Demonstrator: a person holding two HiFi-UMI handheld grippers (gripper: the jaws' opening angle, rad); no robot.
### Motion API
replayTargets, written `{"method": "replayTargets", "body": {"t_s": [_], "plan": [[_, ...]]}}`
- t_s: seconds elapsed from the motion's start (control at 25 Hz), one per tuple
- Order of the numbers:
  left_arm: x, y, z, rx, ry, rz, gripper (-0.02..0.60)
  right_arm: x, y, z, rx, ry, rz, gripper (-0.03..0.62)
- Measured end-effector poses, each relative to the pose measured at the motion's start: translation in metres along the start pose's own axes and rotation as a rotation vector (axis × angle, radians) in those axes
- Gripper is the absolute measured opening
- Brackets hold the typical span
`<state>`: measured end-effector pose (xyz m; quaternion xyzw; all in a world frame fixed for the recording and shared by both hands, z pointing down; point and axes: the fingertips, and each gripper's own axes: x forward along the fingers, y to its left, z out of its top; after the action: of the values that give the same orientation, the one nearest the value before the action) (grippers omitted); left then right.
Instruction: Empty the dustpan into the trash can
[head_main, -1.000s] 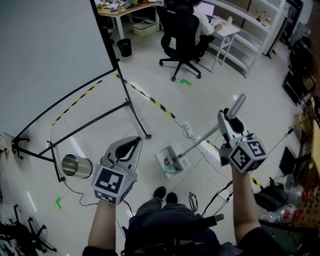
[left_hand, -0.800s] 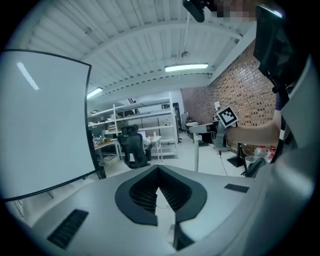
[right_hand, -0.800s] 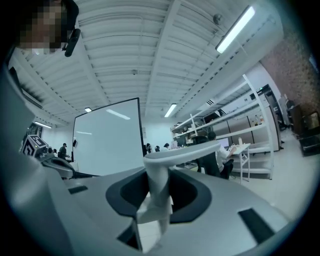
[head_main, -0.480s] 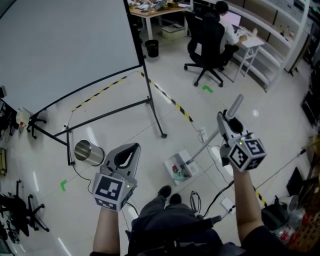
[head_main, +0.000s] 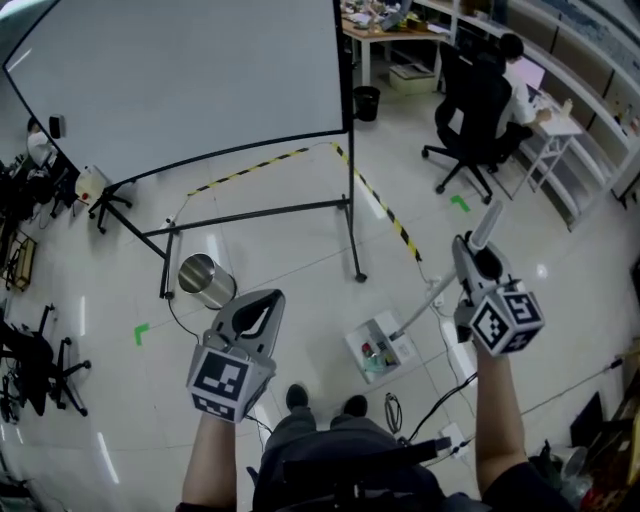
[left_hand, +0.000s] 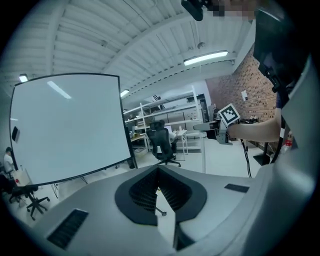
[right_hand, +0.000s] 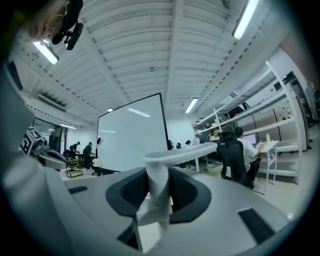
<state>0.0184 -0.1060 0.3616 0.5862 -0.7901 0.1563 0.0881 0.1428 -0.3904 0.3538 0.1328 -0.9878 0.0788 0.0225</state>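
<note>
My right claw (head_main: 473, 256) clamps the dustpan (head_main: 378, 347) handle; the pan hangs low, right of the trash can (head_main: 205, 281). My left claw (head_main: 262, 300) is closed, empty. Carry it level, seemingly loaded, until over the can.

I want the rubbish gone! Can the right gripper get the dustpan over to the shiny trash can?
Probably yes. The right gripper grips the dustpan by its handle, and only bare floor lies between it and the trash can. The left gripper may need to shift aside.
</note>
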Motion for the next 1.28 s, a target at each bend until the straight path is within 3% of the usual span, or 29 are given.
{"method": "replayTargets", "body": {"t_s": [0.36,0.76,1.28], "plan": [[-0.044,0.054,-0.018,-0.034,-0.002,0.12,-0.003,0.045,0.037,0.003,0.002,-0.002,0.063,0.117],[-0.123,0.15,-0.064,-0.127,-0.029,0.255,-0.002,0.101,0.119,0.018,-0.043,-0.038,0.093,0.115],[-0.195,0.261,-0.121,-0.165,-0.043,0.302,-0.003,0.187,0.255,0.016,-0.092,-0.042,0.168,0.112]]}}
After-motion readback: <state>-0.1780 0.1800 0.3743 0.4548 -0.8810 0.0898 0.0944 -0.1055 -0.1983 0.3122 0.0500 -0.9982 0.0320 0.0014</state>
